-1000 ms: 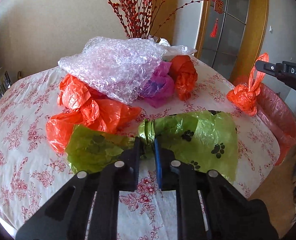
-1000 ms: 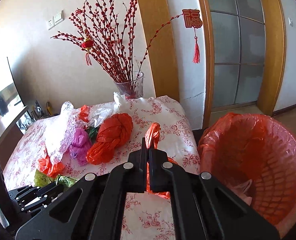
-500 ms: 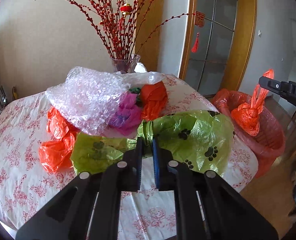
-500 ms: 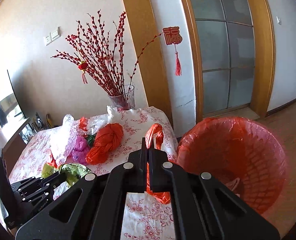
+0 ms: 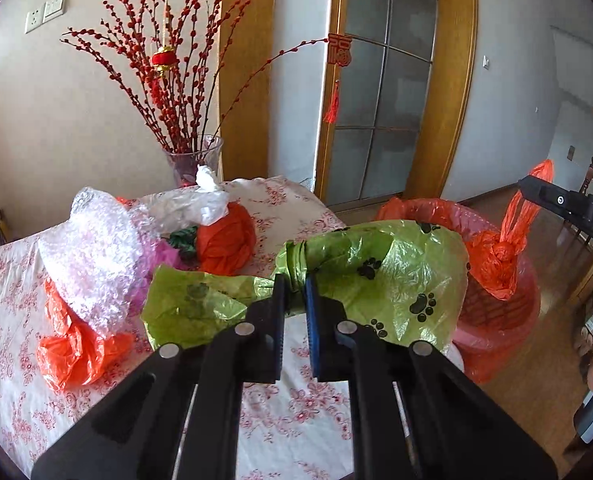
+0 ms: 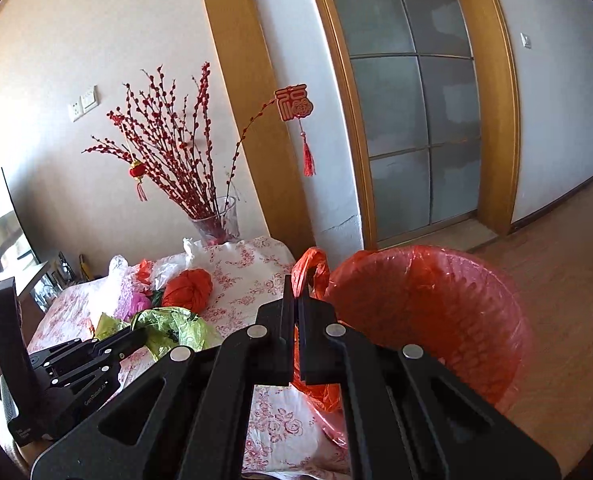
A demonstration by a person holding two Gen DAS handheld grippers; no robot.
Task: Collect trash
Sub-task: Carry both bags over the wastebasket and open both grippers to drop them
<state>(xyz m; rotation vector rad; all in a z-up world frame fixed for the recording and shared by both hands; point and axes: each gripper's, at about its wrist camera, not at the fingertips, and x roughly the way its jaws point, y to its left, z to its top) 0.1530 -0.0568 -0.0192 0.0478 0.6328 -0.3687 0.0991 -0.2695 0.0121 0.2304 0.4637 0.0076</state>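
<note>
My left gripper [image 5: 295,286] is shut on a green paw-print plastic bag [image 5: 384,280] and holds it raised above the floral table [image 5: 296,412]; this bag also shows in the right wrist view [image 6: 172,330]. My right gripper [image 6: 296,306] is shut on a knotted orange bag [image 6: 316,388], which hangs over the red bin [image 5: 500,312] in the left wrist view [image 5: 496,256]. The bin [image 6: 436,320], lined with a red bag, stands on the floor beside the table.
On the table lie bubble wrap [image 5: 92,256], an orange bag ball [image 5: 224,240], a flat orange bag [image 5: 72,352], a pink bag [image 6: 136,302] and white plastic [image 5: 192,204]. A glass vase [image 5: 194,164] of red branches stands at the back.
Both grippers have lifted with their bags. The green bag has risen off the table and moved toward the bin. The orange bag has moved from the table's edge to over the bin.
</note>
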